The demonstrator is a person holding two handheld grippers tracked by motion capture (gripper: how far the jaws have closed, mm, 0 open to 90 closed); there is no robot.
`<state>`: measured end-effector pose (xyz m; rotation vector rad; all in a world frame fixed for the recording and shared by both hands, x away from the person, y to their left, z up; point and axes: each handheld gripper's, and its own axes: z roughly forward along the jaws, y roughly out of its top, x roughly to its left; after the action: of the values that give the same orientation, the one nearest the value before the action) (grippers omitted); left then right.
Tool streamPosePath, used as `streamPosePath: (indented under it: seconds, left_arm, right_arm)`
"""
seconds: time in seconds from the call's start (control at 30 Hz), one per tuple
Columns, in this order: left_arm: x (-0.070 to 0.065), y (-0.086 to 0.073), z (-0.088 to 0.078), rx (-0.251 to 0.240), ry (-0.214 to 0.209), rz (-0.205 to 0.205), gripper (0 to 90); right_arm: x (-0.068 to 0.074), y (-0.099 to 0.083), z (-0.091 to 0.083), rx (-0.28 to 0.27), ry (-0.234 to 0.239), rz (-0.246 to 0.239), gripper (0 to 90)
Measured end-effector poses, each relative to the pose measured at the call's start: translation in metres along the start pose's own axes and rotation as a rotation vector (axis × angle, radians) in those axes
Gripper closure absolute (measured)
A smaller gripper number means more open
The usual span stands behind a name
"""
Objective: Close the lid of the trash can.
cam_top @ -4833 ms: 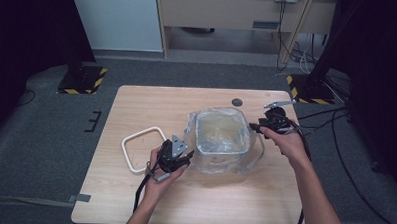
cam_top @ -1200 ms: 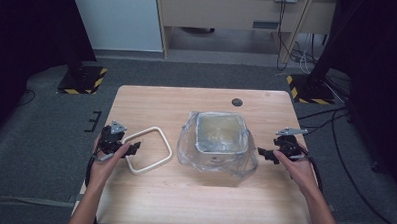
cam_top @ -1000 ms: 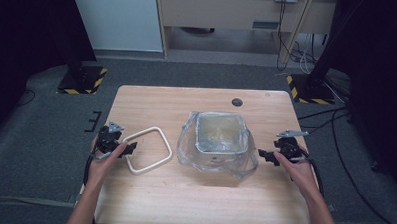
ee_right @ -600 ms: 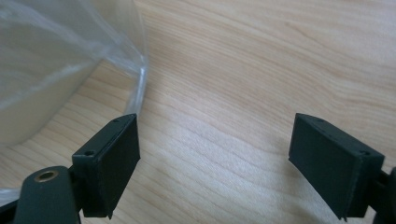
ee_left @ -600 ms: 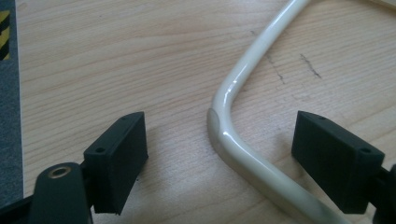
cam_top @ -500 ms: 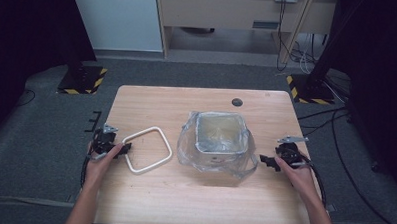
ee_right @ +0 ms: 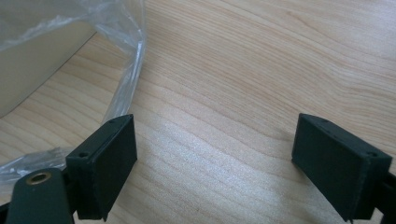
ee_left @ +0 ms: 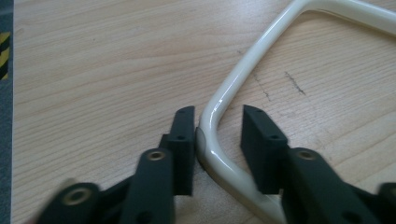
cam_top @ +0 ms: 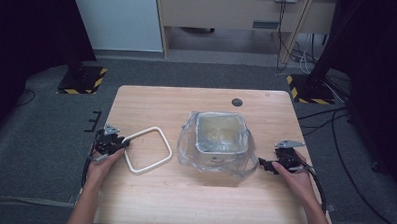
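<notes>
Closing on the cream rounded-square plastic ring point(ee_left: 219, 100) at its near corner, the left gripper point(ee_left: 218, 126) has one pad touching; jaws just narrowed, not yet clamped. Should center the rim w/ both pads before lifting off the wooden surface point(cam_top: 183, 201). Right gripper point(ee_right: 215, 154) is open beside the plastic-bag-lined square bin point(cam_top: 220, 140).

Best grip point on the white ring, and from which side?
Take the ring at its rounded corner nearest the left hand-held gripper, coming in low from the table's left edge. The tube is thin and lies flat, so one jaw goes inside the loop, one outside. The jaws have just been closing around that corner.
</notes>
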<state>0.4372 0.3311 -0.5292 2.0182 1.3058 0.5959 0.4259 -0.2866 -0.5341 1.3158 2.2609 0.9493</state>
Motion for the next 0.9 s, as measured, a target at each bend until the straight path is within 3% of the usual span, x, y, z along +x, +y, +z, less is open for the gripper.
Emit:
streamPosePath:
  seconds: [0.17, 0.4, 0.9]
  left_arm:
    - [-0.004, -0.003, -0.001, -0.017, 0.032, -0.005, 74.6]
    - [-0.010, -0.001, -0.006, -0.042, 0.034, 0.003, 76.3]
    - [-0.014, 0.021, -0.038, -0.124, 0.046, 0.058, 77.8]
  right_arm:
    - [0.000, -0.001, 0.000, -0.010, -0.001, 0.000, 13.8]
    - [0.000, -0.002, 0.001, -0.021, -0.002, 0.000, 13.5]
    - [0.002, 0.000, 0.000, -0.014, 0.022, -0.002, 13.2]
